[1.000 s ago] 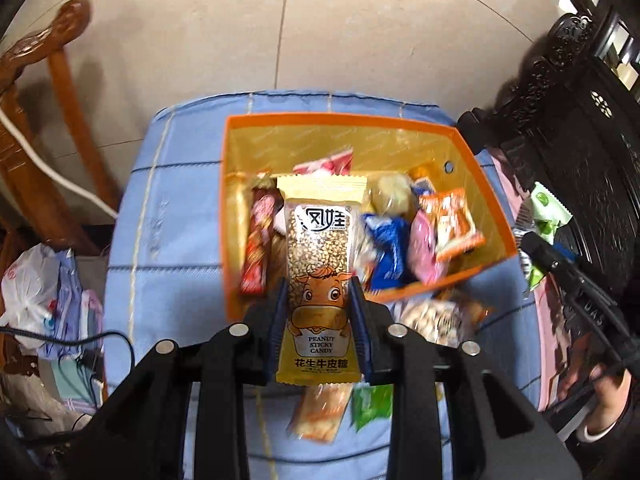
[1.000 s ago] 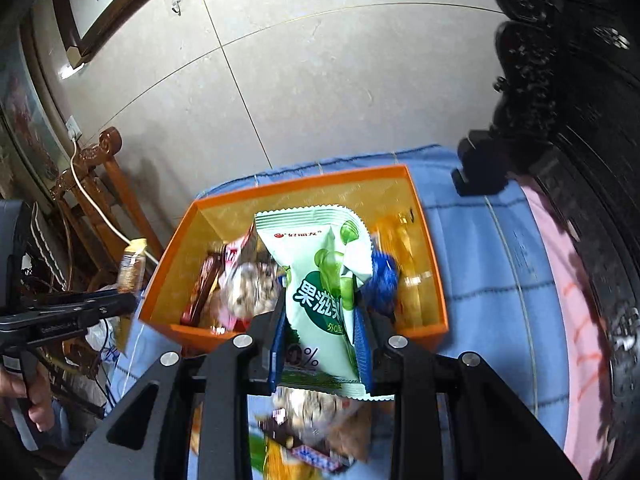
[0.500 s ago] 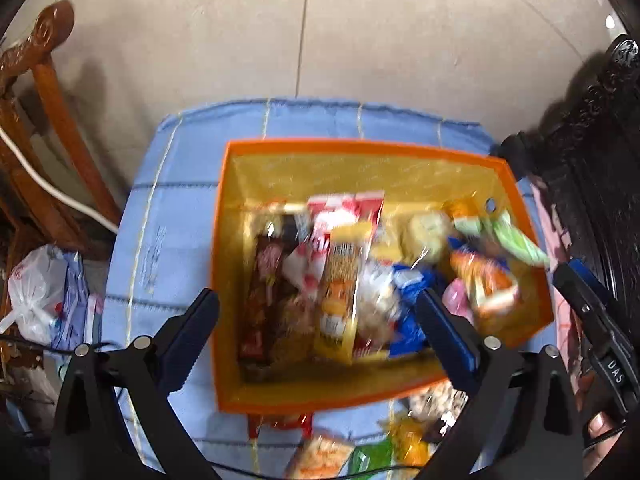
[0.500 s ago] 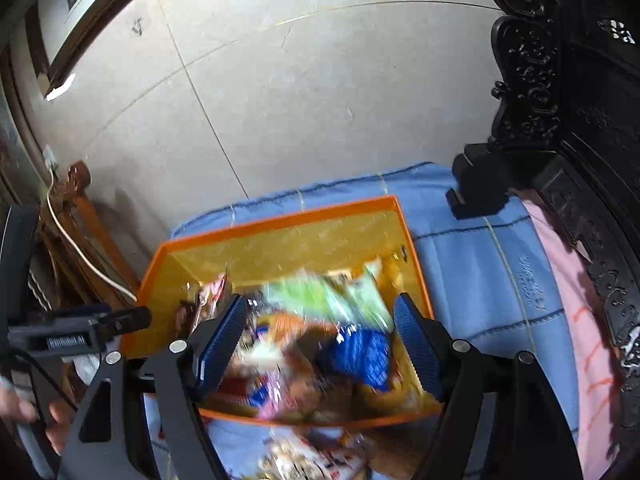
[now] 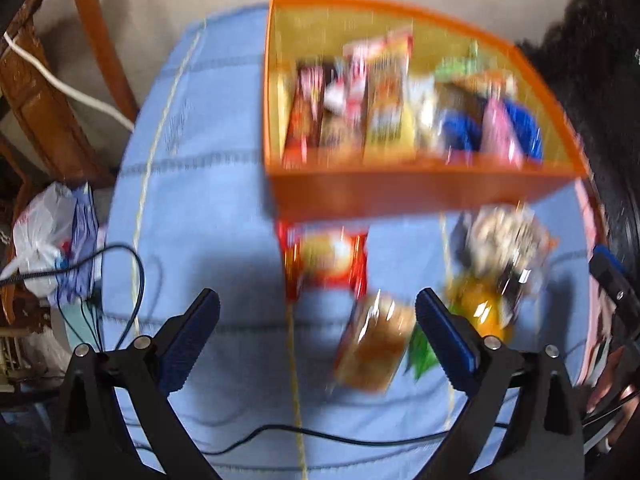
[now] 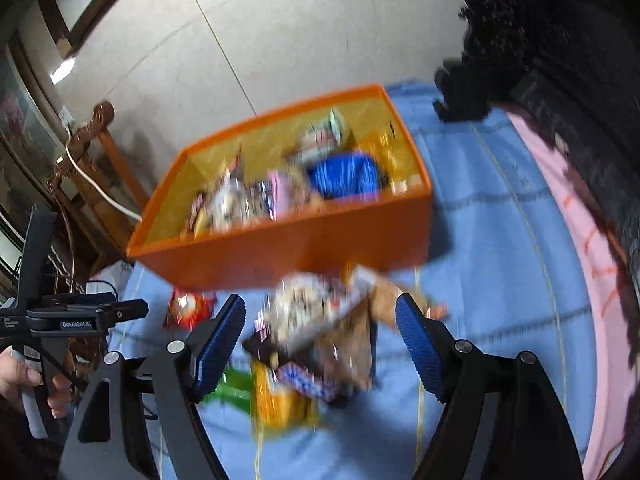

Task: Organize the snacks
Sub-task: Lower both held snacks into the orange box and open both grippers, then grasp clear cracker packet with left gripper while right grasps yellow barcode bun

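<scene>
Right now both views are blurred, so wrapper details stay soft. Closest in, the left gripper [image 5: 318,334] has its blue-padded fingers [image 5: 188,340] spread wide, nothing between the pads, hanging over the blue cloth [image 5: 200,200]. A black cable [image 5: 320,436] runs across the cloth just in front of it. Between those fingers and a touch toward the right one lies a brown packet [image 5: 376,350], with a green packet [image 5: 422,354] peeking out beside it. Just past that, a red packet [image 5: 326,260] lies on the cloth, close to the bin's near wall. Off to the right sits a heap: a yellow packet [image 5: 480,312] under a speckled clear bag [image 5: 506,240].

Over to the right gripper [image 6: 320,338]: fingers [image 6: 220,338] spread wide too, gripping nothing. It hangs over that same pile [image 6: 316,320] of loose snacks, which shows right between the pads, a yellow packet and a green one at its near edge. The red packet [image 6: 188,306] lies left of the pile, and the left gripper's handle shows at the far left edge, held in a hand [image 6: 24,380].

Farther back, the orange bin [image 5: 420,196] stands on the cloth, loaded with snacks: red and yellow wrappers on one side, a blue bag [image 6: 344,176] and a pink packet on the other. Beyond that, a wooden chair [image 5: 44,92] with a white cord, and the tiled floor [image 6: 320,32].
</scene>
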`<state>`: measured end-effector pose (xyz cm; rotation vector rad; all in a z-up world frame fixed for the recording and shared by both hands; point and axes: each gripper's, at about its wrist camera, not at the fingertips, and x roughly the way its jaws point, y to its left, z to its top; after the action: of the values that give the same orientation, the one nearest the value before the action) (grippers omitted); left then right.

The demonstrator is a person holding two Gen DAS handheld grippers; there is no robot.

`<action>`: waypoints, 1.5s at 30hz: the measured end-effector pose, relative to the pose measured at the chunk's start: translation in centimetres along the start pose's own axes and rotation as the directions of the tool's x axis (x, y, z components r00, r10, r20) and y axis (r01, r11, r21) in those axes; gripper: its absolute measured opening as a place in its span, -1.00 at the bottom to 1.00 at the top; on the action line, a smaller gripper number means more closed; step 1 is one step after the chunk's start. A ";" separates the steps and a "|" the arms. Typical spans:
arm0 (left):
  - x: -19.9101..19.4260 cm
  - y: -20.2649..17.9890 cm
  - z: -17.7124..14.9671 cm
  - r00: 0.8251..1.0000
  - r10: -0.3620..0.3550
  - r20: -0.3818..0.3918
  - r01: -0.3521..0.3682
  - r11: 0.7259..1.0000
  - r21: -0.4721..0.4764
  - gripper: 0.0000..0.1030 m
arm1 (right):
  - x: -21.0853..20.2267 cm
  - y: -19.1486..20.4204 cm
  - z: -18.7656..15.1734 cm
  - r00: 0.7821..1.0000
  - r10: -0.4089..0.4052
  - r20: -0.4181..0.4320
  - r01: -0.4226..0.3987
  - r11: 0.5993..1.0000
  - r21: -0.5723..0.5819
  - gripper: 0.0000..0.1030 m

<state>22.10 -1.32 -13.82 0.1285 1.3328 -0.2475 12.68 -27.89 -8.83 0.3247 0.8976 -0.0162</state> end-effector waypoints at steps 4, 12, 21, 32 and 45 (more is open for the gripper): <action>1.2 0.0 -2.1 0.999 0.016 -0.032 -0.016 1.000 0.019 0.87 | 0.0 0.0 -2.5 0.999 0.003 -0.045 -0.002 0.999 0.032 0.52; 2.9 -1.0 -4.5 0.997 0.014 -0.078 -0.011 0.999 0.041 0.87 | -0.3 0.3 -4.9 0.997 0.007 -0.082 -0.003 0.999 0.048 0.54; 5.2 -2.8 -5.7 0.994 0.027 -0.110 -0.016 0.994 0.106 0.86 | -1.0 -0.4 -6.0 0.995 -0.001 -0.101 0.008 0.998 0.069 0.55; 6.6 -3.5 -5.4 0.992 0.040 -0.117 -0.023 0.990 0.141 -0.07 | 0.3 1.6 -6.7 0.984 0.038 -0.172 -0.039 0.999 -0.007 0.55; 6.9 0.2 -5.9 0.990 0.014 -0.137 -0.004 0.997 0.071 -0.08 | 8.8 4.3 -6.6 0.942 -0.014 -0.336 -0.021 0.995 -0.099 0.19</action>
<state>18.11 -0.51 -21.94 0.2139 1.4608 -0.2819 13.77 -20.87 -18.31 0.2370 1.2330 0.0909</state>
